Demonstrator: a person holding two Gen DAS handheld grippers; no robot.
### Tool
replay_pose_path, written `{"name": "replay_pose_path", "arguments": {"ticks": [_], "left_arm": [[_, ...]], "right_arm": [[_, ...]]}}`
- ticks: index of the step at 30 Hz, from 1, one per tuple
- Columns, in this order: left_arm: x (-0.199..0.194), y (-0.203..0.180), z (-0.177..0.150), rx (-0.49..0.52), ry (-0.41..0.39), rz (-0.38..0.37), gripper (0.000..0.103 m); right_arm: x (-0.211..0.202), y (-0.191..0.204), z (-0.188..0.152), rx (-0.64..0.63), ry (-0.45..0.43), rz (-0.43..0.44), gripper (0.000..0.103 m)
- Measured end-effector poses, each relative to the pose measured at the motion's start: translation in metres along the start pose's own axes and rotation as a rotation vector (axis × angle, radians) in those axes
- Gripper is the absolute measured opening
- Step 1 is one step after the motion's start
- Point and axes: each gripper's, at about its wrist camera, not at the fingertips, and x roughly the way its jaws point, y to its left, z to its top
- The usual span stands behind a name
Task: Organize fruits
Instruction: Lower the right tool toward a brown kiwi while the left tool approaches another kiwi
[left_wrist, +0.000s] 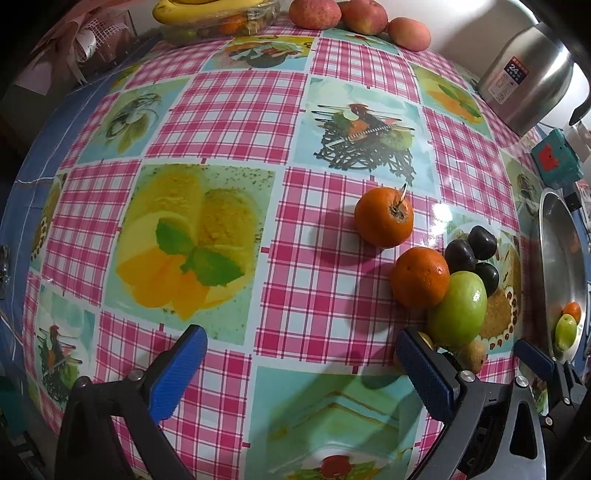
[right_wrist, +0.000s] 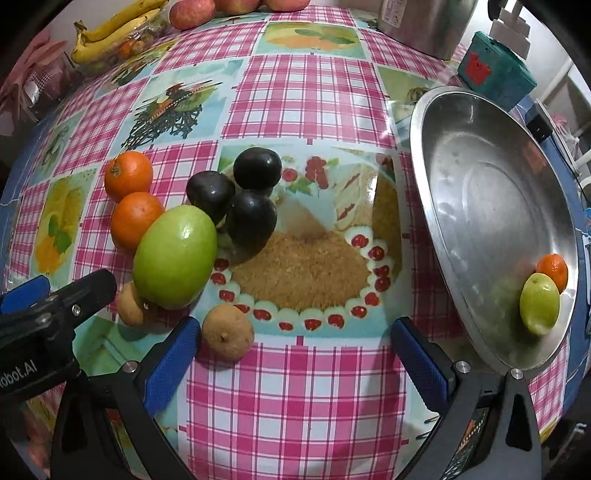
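Note:
A pile of fruit lies on the checked tablecloth: two oranges (right_wrist: 128, 175) (right_wrist: 136, 220), a big green fruit (right_wrist: 174, 256), three dark plums (right_wrist: 251, 218) and two small brown fruits (right_wrist: 228, 331) (right_wrist: 129, 305). A steel bowl (right_wrist: 480, 177) at the right holds a small orange (right_wrist: 552, 270) and a green fruit (right_wrist: 539, 303). My right gripper (right_wrist: 295, 362) is open and empty, just in front of the pile. My left gripper (left_wrist: 299, 369) is open and empty, left of the pile; the oranges (left_wrist: 384, 217) (left_wrist: 420, 277) and green fruit (left_wrist: 458, 309) lie ahead to its right.
Bananas (right_wrist: 110, 33) on a clear box and several apples (left_wrist: 314, 13) lie at the table's far edge. A steel kettle (left_wrist: 528, 85) and a teal box (right_wrist: 495, 70) stand at the far right. The bowl (left_wrist: 561, 258) sits near the table's right edge.

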Motion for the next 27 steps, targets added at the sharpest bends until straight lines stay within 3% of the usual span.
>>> {"name": "replay_pose_path", "arguments": {"ticks": [8,14,21,27], "left_arm": [[0.001,-0.001,-0.001,0.004,0.001,0.001,0.103],[0.001,0.0,-0.001,-0.01,0.008,-0.014,0.103],[0.001,0.002,0.0,-0.033,0.03,-0.063,0.103],[0.002,0.002,-0.002,-0.048,0.054,-0.129,0.103]], "right_arm": [[-0.003,-0.004,-0.002,-0.012,-0.03,0.016,0.103],[-0.009,-0.005,-0.011,0.017,-0.132,-0.007,0.103],[-0.01,0.005,-0.002,-0.014,-0.045,0.038,0.102],[-0.02,0.021,-0.001,-0.088,-0.062,0.08,0.074]]}}
